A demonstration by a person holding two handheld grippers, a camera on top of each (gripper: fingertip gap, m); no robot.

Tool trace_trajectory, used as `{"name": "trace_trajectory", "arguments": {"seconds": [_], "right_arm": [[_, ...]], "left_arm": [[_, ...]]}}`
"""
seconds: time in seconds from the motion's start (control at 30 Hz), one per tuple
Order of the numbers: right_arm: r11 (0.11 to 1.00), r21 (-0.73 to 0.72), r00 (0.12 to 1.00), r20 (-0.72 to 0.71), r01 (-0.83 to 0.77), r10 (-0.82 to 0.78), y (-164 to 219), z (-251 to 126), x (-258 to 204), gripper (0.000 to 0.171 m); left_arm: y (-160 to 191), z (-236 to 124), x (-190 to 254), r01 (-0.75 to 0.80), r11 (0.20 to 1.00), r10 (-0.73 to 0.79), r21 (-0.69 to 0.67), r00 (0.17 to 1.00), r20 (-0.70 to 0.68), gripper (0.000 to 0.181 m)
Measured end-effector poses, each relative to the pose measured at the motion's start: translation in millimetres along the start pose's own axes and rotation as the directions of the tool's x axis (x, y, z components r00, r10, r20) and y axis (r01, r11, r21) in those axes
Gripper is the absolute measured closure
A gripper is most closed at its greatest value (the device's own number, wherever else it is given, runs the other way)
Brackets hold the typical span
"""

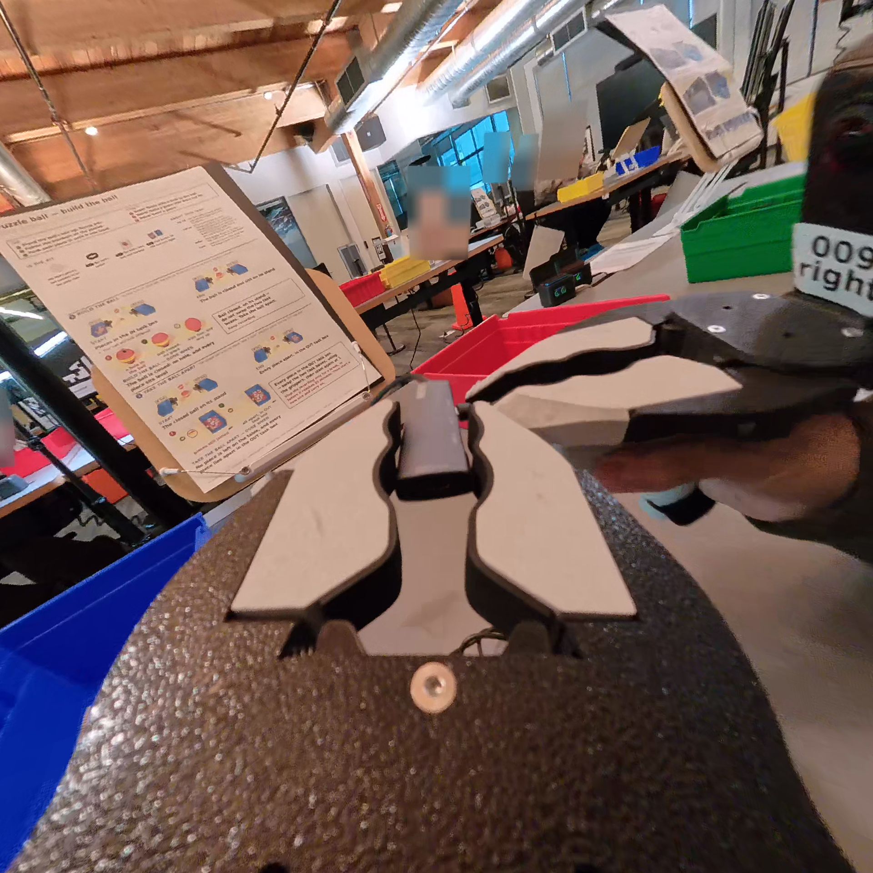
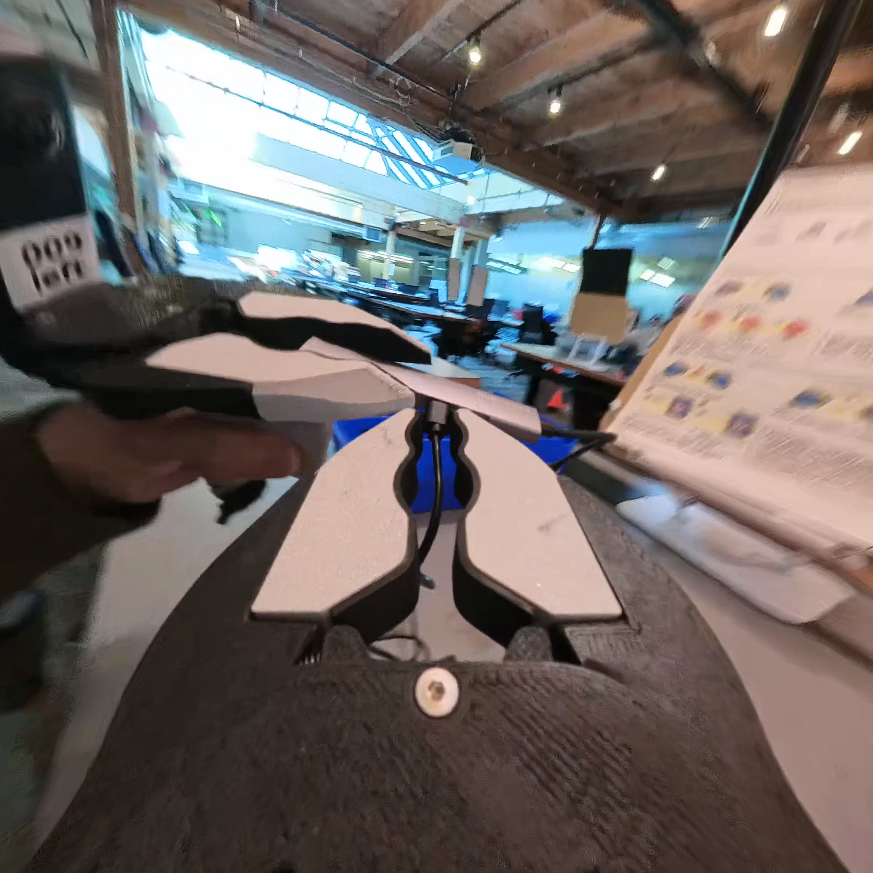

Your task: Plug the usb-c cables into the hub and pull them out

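**Hub in one gripper, cable in the other, mid plug/unplug**

Big open workshop with a timber ceiling, silver ducts and long tables runs behind everything, and both tools are held up above a pale grey tabletop point(image 1: 708, 614).

Left gripper point(image 1: 432, 425) has its two fingers closed on the slim dark grey rectangular usb hub point(image 1: 432, 434), clamped across its width, with the hub's near end pointing back at the camera. Right gripper point(image 2: 433, 420) is pinched on the small black usb-c plug point(image 2: 437, 412) at its fingertips, and the thin black cable point(image 2: 434, 486) droops back between its fingers. From the left wrist view the right tool's tips sit right against the hub's right side.

Progress-wise: I can't tell if the plug is seated in a port or just out of it, since the contact spot is hidden and the right view is blurry. So it's either an insertion or a pull. I only see one cable, so no idea how many remain.

Writing: each tool carries a pale sticker with printed characters, and a white illustrated instruction sheet on a brown board point(image 1: 189, 330) stands ahead-left of the left tool. Not quoting any of it. No brand visible on the hub.

Bins around: blue plastic bin point(image 1: 71, 637) low left, red plastic bin point(image 1: 496, 349) ahead.
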State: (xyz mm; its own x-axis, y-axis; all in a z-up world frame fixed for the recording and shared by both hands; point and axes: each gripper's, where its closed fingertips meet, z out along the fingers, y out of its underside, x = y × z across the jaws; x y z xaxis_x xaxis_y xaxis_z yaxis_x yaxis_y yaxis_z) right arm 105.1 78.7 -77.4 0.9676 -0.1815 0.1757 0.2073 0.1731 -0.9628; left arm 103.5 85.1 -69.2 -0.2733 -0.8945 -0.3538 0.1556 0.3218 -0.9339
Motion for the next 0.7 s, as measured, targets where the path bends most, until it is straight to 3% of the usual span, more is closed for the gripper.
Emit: {"name": "trace_trajectory", "arguments": {"seconds": [0.03,0.2,0.5,0.57,0.7], "right_arm": [[0.995,0.007,0.995,-0.026,0.095,-0.095,-3.9,-1.7,1.0,0.16],[0.932,0.009,0.927,-0.108,0.362,-0.36,-18.2,-7.4,3.5,0.161],[0.898,0.002,0.89,-0.136,0.44,-0.436,-20.7,-10.1,8.2,0.161],[0.899,0.003,0.892,-0.133,0.437,-0.433,-19.3,-9.7,7.1,0.161],[0.897,-0.009,0.888,-0.135,0.442,-0.439,-17.2,-8.6,6.7,0.161]], "left_arm": [[-1.9,-0.6,1.0,0.011,1.0,-0.011,0.004,1.0,-0.006,0.154],[-1.2,-2.2,2.5,0.024,0.999,-0.025,-0.04,1.0,-0.018,0.141],[-1.5,-2.8,6.4,0.336,0.94,-0.34,-0.06,0.934,-0.109,0.146],[-0.9,-3.5,3.7,0.369,0.928,-0.373,-0.059,0.922,-0.104,0.156],[2.9,-2.7,3.3,0.428,0.9,-0.435,-0.076,0.893,-0.116,0.157]]}}
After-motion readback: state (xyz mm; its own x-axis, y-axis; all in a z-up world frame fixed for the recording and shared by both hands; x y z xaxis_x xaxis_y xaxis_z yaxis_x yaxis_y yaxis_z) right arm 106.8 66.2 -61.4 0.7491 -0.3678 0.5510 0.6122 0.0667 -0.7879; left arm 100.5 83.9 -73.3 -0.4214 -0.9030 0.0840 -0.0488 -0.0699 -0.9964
